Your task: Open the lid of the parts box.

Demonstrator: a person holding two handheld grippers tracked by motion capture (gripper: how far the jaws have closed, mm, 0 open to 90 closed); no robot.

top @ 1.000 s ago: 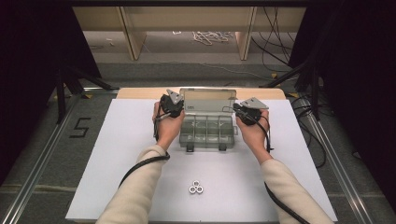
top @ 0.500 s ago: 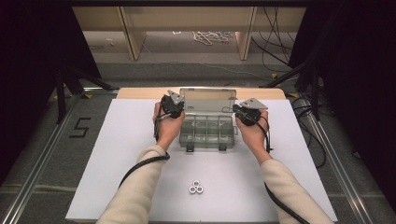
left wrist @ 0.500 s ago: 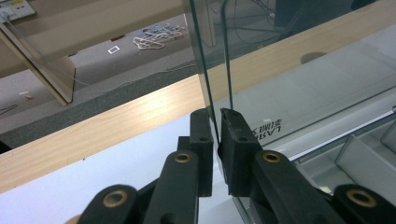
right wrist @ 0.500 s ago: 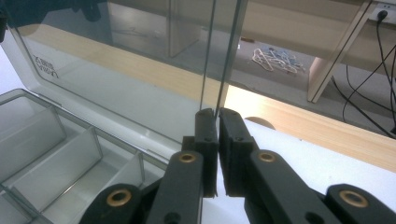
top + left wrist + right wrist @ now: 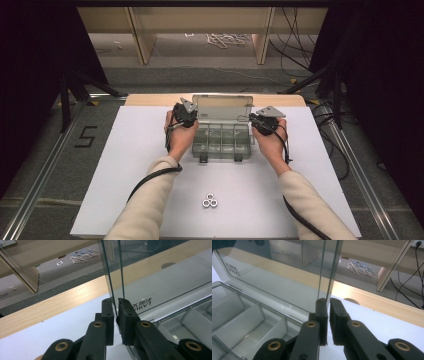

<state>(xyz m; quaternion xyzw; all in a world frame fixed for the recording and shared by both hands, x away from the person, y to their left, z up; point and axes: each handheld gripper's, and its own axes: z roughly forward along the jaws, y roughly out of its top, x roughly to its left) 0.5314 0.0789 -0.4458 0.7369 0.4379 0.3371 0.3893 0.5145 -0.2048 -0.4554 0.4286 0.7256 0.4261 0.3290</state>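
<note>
Both tools hold the lid of the clear box upright by its two side edges.

The left tool and the right tool are each closed narrow on the lid, probably to keep the compartment box open; the box stands mid-tabletop between the hands, three nuts lying well nearer the person.

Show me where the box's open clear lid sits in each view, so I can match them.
High view: lid upright, centre, between both grippers.
Left gripper view: lid right of centre.
Right gripper view: lid left of centre.
Shared landmark: wooden table edge behind it.
</note>
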